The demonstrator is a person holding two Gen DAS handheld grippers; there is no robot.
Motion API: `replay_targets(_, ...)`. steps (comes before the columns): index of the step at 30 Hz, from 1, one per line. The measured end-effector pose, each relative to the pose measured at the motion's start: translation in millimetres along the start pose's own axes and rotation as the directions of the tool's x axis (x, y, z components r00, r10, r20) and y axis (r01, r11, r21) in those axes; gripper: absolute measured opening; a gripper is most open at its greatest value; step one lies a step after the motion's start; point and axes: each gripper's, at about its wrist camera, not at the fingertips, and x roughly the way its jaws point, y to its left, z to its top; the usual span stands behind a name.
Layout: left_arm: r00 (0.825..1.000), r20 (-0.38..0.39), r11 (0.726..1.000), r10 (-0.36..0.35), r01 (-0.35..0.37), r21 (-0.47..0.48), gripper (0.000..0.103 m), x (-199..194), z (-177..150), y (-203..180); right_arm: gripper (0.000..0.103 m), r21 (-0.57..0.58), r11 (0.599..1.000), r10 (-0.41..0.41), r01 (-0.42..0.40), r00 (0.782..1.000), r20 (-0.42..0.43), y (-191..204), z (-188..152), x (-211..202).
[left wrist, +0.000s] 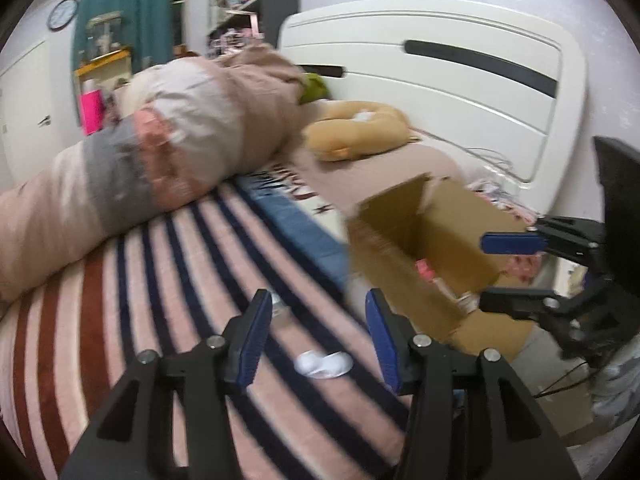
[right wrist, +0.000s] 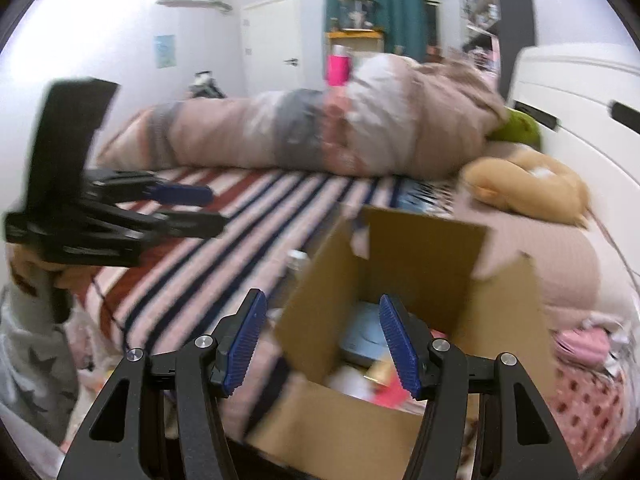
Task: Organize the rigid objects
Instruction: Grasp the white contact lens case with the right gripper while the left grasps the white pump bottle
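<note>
The left tongs (left wrist: 316,320) hang spread and empty over the striped blanket (left wrist: 160,280) on the bed, above a small white object (left wrist: 322,364) too blurred to name. The right tongs (right wrist: 322,340), also spread and empty, hover over the open cardboard box (right wrist: 420,240), which holds blurred items.

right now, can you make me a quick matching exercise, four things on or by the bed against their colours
Things:
1. cardboard box
2. plush toy
3. gripper pads
4. curtain

Colours:
A. teal
B. blue
C. tan
D. brown

Pairs: 1-D, 2-C, 3-B, 4-A
</note>
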Motion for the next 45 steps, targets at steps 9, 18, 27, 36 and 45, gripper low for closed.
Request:
replay_targets(9, 0.999, -0.040, 0.999, -0.006, 0.004, -0.049, 0.046, 20.3, -54.2, 80.9, 0.056, -0.105, 0.986, 0.114, -0.131, 0.981, -0.154, 89.0, 14.5, 75.2)
replay_targets(18, 0.976, -0.096, 0.981, -0.196, 0.196, 0.000, 0.046, 96.4, -62.1, 94.1, 0.055, -0.081, 0.995, -0.081, 0.061, 0.956, -0.281, 75.4, -21.2, 163.1)
replay_targets(27, 0.938, -0.132, 0.947, -0.322, 0.319, -0.043, 0.046, 190.4, -48.8, 84.8, 0.055, -0.083, 0.989, -0.140, 0.121, 0.947, -0.288, 52.0, -40.6, 207.7)
replay_targets(36, 0.939, -0.136, 0.949, -0.316, 0.314, -0.030, 0.023, 210.1, -43.5, 78.7, 0.035, -0.062, 0.994, -0.109, 0.094, 0.951, -0.290, 46.2, -47.8, 207.9)
replay_targets(45, 0.964, -0.097, 0.969, -0.249, 0.247, -0.024, 0.023, 155.0, -45.0, 87.3, 0.028, -0.054, 0.997, -0.070, 0.058, 0.965, -0.252, 57.6, -42.0, 182.1)
